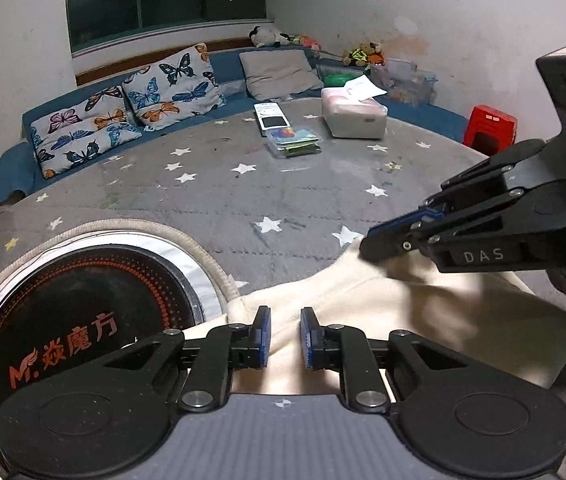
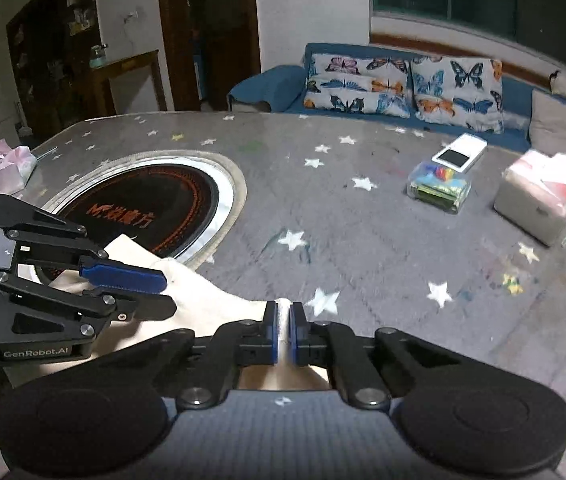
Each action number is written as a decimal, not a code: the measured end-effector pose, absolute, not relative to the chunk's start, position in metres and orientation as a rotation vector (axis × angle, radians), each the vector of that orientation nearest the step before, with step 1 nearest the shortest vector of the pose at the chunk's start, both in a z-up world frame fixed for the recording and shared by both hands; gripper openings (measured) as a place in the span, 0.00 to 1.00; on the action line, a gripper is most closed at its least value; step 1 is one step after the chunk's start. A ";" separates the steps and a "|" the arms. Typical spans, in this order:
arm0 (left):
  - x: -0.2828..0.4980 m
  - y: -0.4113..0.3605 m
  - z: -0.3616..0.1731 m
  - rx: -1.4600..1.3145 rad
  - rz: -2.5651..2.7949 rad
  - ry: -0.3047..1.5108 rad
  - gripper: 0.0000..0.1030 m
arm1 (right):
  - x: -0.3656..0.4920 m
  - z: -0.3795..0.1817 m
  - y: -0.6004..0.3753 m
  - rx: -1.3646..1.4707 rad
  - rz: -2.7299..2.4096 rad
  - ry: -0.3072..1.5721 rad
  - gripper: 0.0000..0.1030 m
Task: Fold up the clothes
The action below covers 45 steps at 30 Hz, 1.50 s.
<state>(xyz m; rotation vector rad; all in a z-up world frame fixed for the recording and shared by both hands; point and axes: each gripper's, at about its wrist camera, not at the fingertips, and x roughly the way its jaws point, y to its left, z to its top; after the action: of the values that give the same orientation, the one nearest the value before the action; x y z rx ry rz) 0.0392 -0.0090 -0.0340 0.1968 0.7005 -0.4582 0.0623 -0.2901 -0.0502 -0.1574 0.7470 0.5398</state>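
Left wrist view, close above table [image 1: 211, 200], angled down toward sofa [image 1: 227, 76]; right wrist view likewise; both share cream garment [image 1: 423, 312], round hotplate [image 1: 83, 312]

We hold our left gripper [image 1: 285, 336] tilted downward, its 2 blue pads a narrow gap apart. Our right gripper [image 2: 284, 334] slants down too, pads nearly together, pinching pale cloth.
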 end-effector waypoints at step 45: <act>-0.045 -0.086 -0.026 0.244 -0.743 0.593 0.25 | 0.024 -0.033 -0.348 -0.162 0.645 0.814 0.09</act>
<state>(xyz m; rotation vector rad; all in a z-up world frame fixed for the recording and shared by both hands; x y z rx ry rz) -0.0451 -0.0860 -0.0260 0.2439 0.5928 -0.7431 0.0240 -0.3480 -0.0330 -0.1619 0.8141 0.6448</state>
